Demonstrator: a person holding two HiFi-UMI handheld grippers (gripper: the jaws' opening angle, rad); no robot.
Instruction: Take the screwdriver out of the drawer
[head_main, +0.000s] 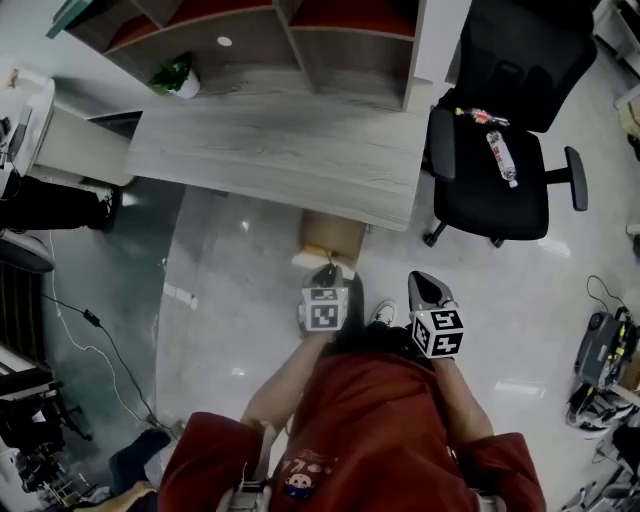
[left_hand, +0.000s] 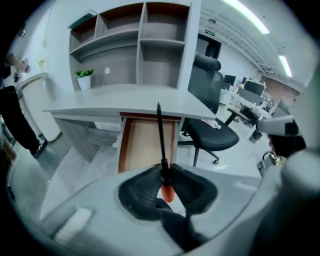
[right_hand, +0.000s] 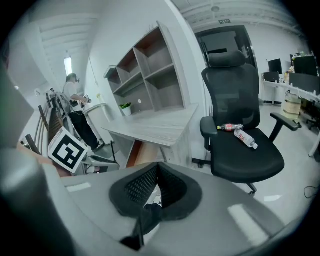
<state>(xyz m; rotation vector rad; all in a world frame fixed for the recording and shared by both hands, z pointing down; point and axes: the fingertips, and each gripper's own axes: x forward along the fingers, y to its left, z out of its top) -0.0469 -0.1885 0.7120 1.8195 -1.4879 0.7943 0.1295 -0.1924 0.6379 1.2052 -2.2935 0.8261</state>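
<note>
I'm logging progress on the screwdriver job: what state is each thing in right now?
screwdriver: held, lifted out of the drawer.
drawer: pulled open.
left gripper: shut on the screwdriver.
right gripper: shut, empty.
clear bottle: lying on the chair seat.

chair (head_main: 478, 200): two bottles (head_main: 502, 158) on seat | plant (head_main: 176, 78) (potted) on desk (head_main: 280, 150)

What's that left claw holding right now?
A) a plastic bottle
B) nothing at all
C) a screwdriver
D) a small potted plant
C: in the left gripper view the left claw is closed on a screwdriver, orange handle in its grip, dark shaft pointing toward the open drawer.
</note>
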